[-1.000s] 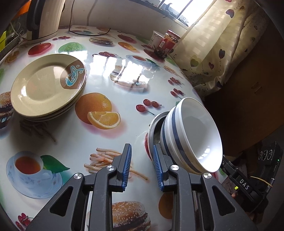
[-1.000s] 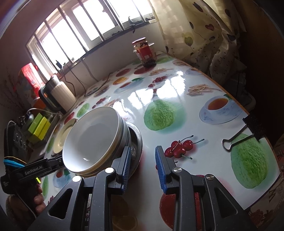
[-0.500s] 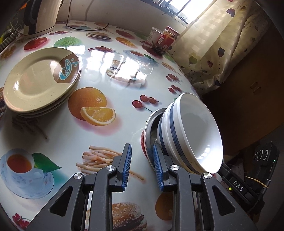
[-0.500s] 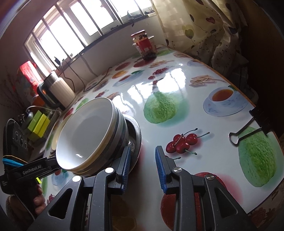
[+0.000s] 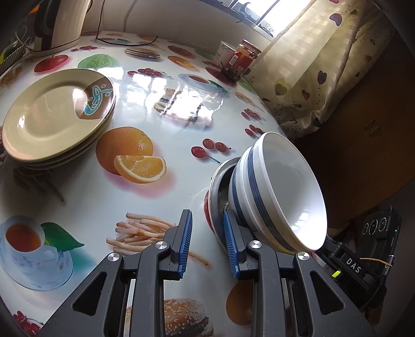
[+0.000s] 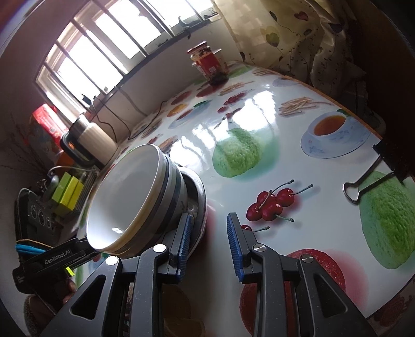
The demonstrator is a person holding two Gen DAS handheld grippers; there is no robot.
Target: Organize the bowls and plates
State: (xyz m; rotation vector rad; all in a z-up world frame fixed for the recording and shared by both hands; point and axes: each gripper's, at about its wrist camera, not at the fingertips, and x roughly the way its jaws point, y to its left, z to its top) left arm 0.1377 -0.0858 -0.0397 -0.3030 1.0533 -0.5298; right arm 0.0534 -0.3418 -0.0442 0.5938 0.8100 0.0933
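Left claw (image 5: 207, 241): released, its blue-padded jaws standing a short way apart with only the printed desk surface between them. Its right-hand finger sits against or just beside the lower rim of a shallow grey metal dish (image 5: 220, 181); contact cannot be confirmed.

Right claw (image 6: 210, 241): likewise released, jaws apart over bare desk. Its left-hand finger lies at the lower edge of the same metal dish, and contact cannot be confirmed there either.

Nested stack of white ceramic bowls with dark blue bands (image 5: 280, 191): tipped steeply on edge, base set into the metal dish, which is also tilted. In the left wrist view it occupies the lower right of the frame with its mouth turned right. In the right wrist view it occupies the lower left with its mouth turned left. The stack lies between the two claws, and neither claw encloses it.

Stack of round beige plates (image 5: 52, 121) with a brown and blue motif on the top one: lying flat at the left of the left wrist view, well apart from the bowls.

Glossy white desk (image 5: 168, 109) printed with fruit and food pictures carries all items.

Also noted: a cream electric kettle (image 5: 62, 23) at upper left, a red-labelled glass jar (image 5: 243, 59) at the far edge, and a black binder clip (image 6: 368, 181) at the right of the right wrist view.
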